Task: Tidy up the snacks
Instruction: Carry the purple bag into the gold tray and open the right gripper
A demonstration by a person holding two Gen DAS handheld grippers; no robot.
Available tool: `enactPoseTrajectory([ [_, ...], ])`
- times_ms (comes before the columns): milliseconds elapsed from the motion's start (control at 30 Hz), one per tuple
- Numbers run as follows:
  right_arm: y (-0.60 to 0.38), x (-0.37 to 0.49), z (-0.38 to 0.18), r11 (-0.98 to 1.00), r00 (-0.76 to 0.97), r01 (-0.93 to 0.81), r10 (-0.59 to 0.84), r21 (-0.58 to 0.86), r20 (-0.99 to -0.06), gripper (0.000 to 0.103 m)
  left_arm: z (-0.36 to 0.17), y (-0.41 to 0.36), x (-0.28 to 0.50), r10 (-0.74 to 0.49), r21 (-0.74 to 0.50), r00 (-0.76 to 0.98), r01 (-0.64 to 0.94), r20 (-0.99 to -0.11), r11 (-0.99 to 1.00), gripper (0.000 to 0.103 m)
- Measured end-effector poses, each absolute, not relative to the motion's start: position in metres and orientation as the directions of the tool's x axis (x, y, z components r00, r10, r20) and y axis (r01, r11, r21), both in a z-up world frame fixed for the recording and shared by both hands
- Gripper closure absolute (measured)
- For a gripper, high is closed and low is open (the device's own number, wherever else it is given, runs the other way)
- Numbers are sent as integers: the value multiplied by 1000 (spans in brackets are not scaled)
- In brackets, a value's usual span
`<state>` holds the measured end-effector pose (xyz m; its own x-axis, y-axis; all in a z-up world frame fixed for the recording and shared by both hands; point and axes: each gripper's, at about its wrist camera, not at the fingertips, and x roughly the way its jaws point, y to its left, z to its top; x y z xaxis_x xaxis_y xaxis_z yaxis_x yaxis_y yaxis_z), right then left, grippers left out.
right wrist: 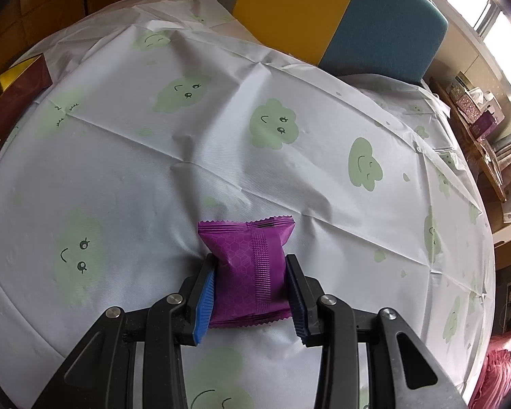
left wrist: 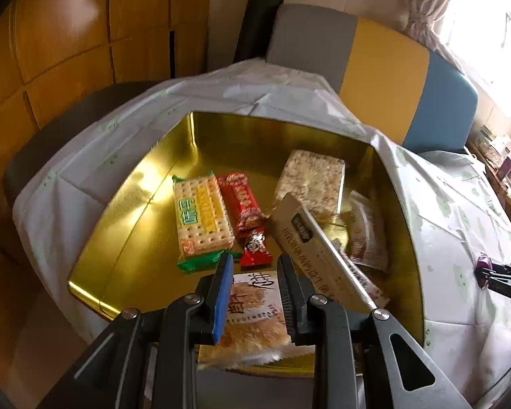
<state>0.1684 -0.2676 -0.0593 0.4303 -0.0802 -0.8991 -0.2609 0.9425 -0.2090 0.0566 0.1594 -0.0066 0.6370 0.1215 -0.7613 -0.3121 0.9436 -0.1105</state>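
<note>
Gold tin (left wrist: 126, 225) holds crackers (left wrist: 201, 214), red bars (left wrist: 242, 201) and boxes. Left gripper (left wrist: 253, 266) hovers agape over it; right gripper (right wrist: 252, 266) pinches a purple, zigzag-edged packet (right wrist: 248, 266) on the tablecloth (right wrist: 221, 136).

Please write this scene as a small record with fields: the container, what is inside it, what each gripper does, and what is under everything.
container: gold tin, open, on the table
inside: cracker pack, red bar, small red candy, beige box, rice-cake pack, more packets partly hidden
left gripper: open, empty, over the tin
right gripper: shut on purple packet, away from the tin
surface: white tablecloth with green cloud faces
</note>
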Motion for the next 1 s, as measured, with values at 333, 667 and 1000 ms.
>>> enactPoseTrajectory([
  [333,-268,167,-61,946,432,-254,-76,-202,-899,65,15,143,36,110,-96,686,-255,-719,962,74],
  [667,-263,175,-60,954,393,-186,-148,-236,-908,65,22,147,24,101,-115,715,-247,-692,962,72],
  [1000,-257,164,-52,980,365,-104,-123,-172,-923,65,21,154,20,100,-136,726,-260,-680,956,70],
])
